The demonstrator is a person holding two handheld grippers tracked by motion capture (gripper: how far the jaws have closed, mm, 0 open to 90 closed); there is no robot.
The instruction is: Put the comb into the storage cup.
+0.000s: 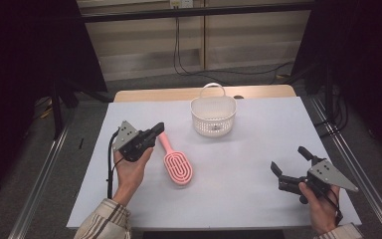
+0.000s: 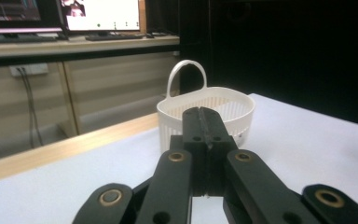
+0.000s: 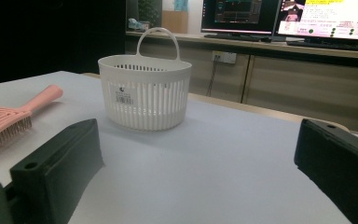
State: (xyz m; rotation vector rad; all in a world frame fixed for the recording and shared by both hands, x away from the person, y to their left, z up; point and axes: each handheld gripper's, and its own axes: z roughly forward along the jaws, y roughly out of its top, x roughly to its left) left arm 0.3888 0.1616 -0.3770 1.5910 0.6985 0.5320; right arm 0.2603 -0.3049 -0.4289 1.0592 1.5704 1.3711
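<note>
Left gripper [image 1: 157, 128]: sitting left of centre in the high view, gripped by the person's left hand [image 1: 131, 169] — its jaws are pressing flat against each other with nothing between them, as the left gripper view shows up close.
Right gripper [image 1: 289, 160]: resting at the lower right of the high view in the person's right hand [image 1: 321, 204], its jaws standing wide apart and empty.
Pink hairbrush [image 1: 175, 163]: lying flat on the white table [image 1: 258, 149] just below centre, its handle pointing toward the upper left and ending right beside the left gripper's tip; whether they are touching cannot be told.
White basket [image 1: 213, 117]: standing upright at the upper centre of the high view, handle up, well apart from both grippers — showing straight beyond the clenched jaws in the left gripper view.
Monitors [image 3: 284, 18]: glowing along the top right of the right gripper view.
</note>
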